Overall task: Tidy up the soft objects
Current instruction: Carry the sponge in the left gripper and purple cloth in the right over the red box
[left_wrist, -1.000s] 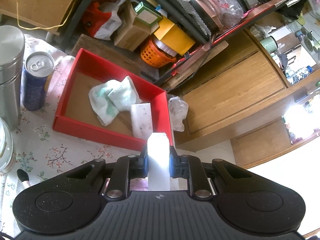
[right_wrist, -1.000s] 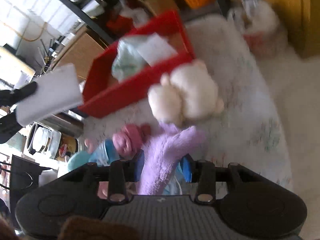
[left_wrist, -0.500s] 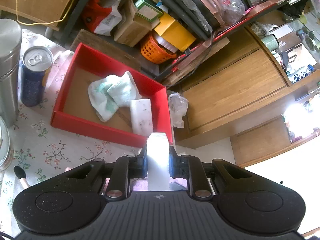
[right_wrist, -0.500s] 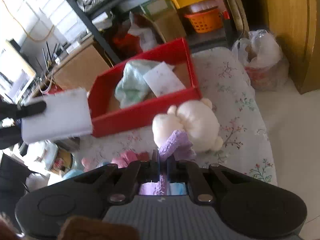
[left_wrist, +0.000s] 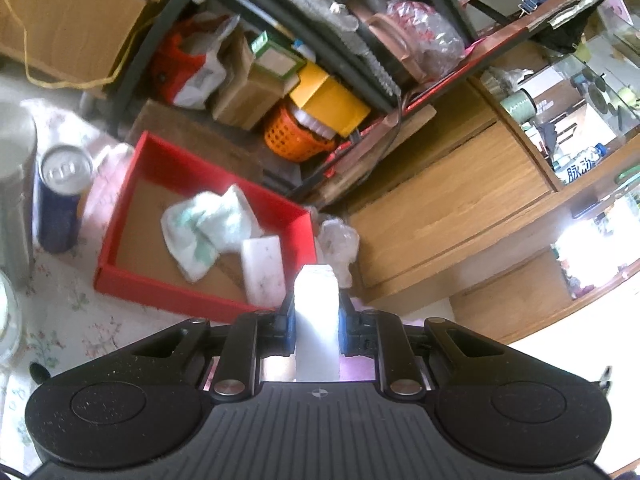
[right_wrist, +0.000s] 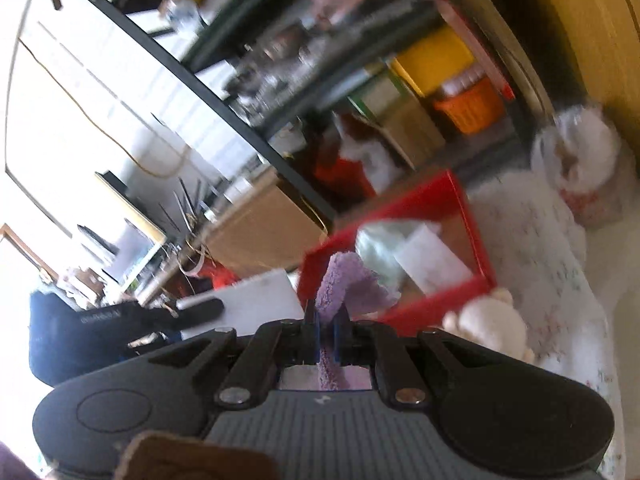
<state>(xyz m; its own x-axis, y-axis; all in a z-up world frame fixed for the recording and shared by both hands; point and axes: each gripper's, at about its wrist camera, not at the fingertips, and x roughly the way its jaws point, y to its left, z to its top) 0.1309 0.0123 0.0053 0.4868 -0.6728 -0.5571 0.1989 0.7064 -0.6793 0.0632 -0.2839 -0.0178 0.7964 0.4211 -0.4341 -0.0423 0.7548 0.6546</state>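
Observation:
My left gripper is shut on a white sponge block and holds it just in front of the red box. The box holds a pale green and white cloth and a white sponge. My right gripper is shut on a purple fluffy cloth and holds it up in front of the red box. The left gripper with its sponge shows at the left of the right wrist view. A cream plush toy lies on the table by the box.
A blue drink can and a steel flask stand left of the box on the flowered tablecloth. Behind are cluttered shelves, an orange basket, a wooden cabinet and a plastic bag.
The right gripper closed on the purple cloth and lifted it off the table toward the box. The left gripper moved back a little with the sponge still held.

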